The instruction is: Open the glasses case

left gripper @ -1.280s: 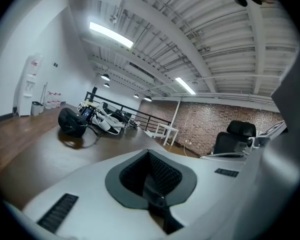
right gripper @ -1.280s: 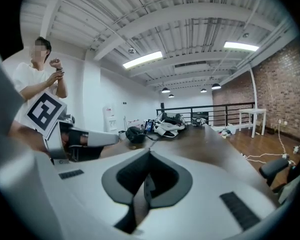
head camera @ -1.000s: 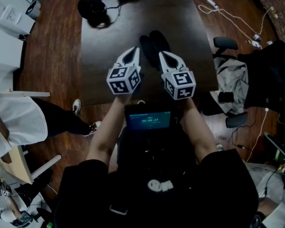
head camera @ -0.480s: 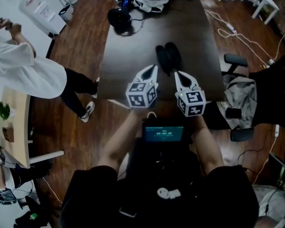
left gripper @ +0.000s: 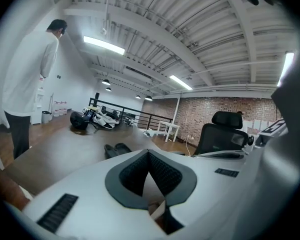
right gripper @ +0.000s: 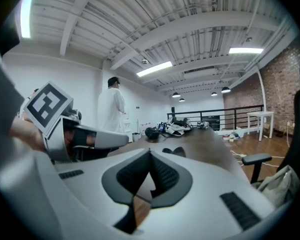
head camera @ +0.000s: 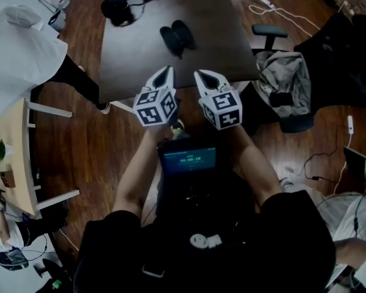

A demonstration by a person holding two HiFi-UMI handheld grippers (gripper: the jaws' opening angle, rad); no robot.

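Short of the table (head camera: pixel 222 23) edge, left gripper (head camera: pixel 166 72) and right gripper (head camera: pixel 202 75) sit side by side, jaws closed and empty, apparently staged for approaching the glasses case (head camera: pixel 177 37) lying well ahead.

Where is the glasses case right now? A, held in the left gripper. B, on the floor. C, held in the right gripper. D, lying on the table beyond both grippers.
D: the glasses case lies on the dark table, ahead of the left gripper and right gripper, both shut on nothing.

A loft office or lab: brick wall (left gripper: pixel 200 111), strip lights (left gripper: pixel 104 45), long table (head camera: pixel 219 35), desk chair (left gripper: pixel 222 134), floor cables (head camera: pixel 262 3).
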